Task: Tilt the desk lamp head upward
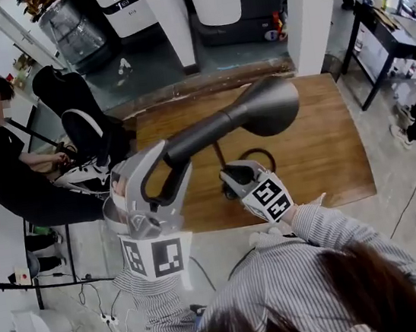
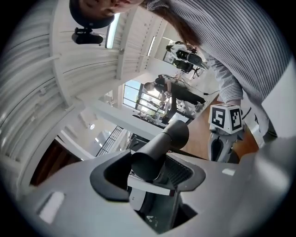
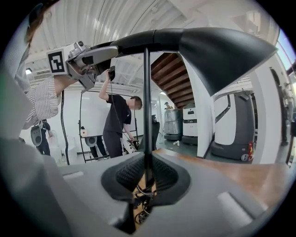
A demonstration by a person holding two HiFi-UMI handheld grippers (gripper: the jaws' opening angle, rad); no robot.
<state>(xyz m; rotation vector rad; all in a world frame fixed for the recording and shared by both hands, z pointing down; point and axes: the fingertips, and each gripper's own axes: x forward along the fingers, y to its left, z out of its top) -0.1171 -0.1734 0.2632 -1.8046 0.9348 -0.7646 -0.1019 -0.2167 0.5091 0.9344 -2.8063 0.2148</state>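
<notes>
A dark grey desk lamp stands on the wooden table (image 1: pixel 321 153). Its cone-shaped head (image 1: pixel 265 106) lies nearly level and points right, seen from below as a wide shade (image 3: pixel 217 53) in the right gripper view. My left gripper (image 1: pixel 165 163) is shut on the rear tube of the lamp head (image 2: pixel 157 152), whose end sits between the pads. My right gripper (image 1: pixel 225 178) is lower down, shut on the thin black stem (image 3: pixel 146 102), which runs straight up between its jaws. Each gripper shows in the other's view: the left gripper (image 3: pixel 85 62), the right gripper (image 2: pixel 224 134).
A black cable loop (image 1: pixel 256 154) lies on the table by the lamp's foot. A seated person (image 1: pixel 8 166) and a black chair (image 1: pixel 69 104) are at the left. A white pillar (image 1: pixel 309 9) and a black desk (image 1: pixel 389 36) stand at the back right.
</notes>
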